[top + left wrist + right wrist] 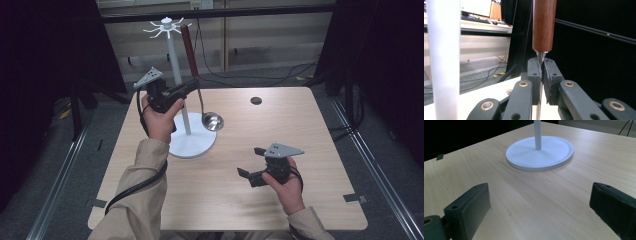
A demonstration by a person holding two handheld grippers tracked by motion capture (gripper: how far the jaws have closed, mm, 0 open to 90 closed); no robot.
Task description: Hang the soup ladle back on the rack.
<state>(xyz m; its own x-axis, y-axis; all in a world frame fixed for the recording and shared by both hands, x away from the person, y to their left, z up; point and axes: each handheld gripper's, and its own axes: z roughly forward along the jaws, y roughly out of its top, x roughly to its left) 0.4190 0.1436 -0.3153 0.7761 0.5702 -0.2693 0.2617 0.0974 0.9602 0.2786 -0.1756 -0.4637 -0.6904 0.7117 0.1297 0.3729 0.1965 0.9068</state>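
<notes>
Nearest the high camera, your two forearms in tan sleeves are coming in from the near edge; you are holding two grippers, one in each hand. Your right gripper (pixel 251 164) is hovering low over the near right part of the table (pixel 300 130), its jaws standing wide apart with bare wood between them; in the right gripper view the two black pads (pixel 469 207) are sitting far to either side, and the stand's round white base (pixel 540 152) is lying beyond them, well apart.

Your left gripper (pixel 194 83) is raised at the far left, beside the stand's pole; its jaws are closing narrow on the thin metal neck of the ladle (pixel 200 85), just below the wooden handle; in the left gripper view the pads (pixel 535 72) are pinching that metal shank on both sides, with the brown handle (pixel 544 25) rising straight above them.

You are working with one ladle; it is standing nearly upright, its handle tilting slightly to the far left towards the stand's top; its steel bowl (pixel 213 121) is hanging low beside the right rim of the white base; whether it is touching the table I cannot tell; what is in the bowl I cannot tell either.

One white stand (pixel 175 60) is standing on the table, its top ringed with small curved hooks (pixel 166 26); one small dark round disc (pixel 256 100) is lying at the far middle of the table.
</notes>
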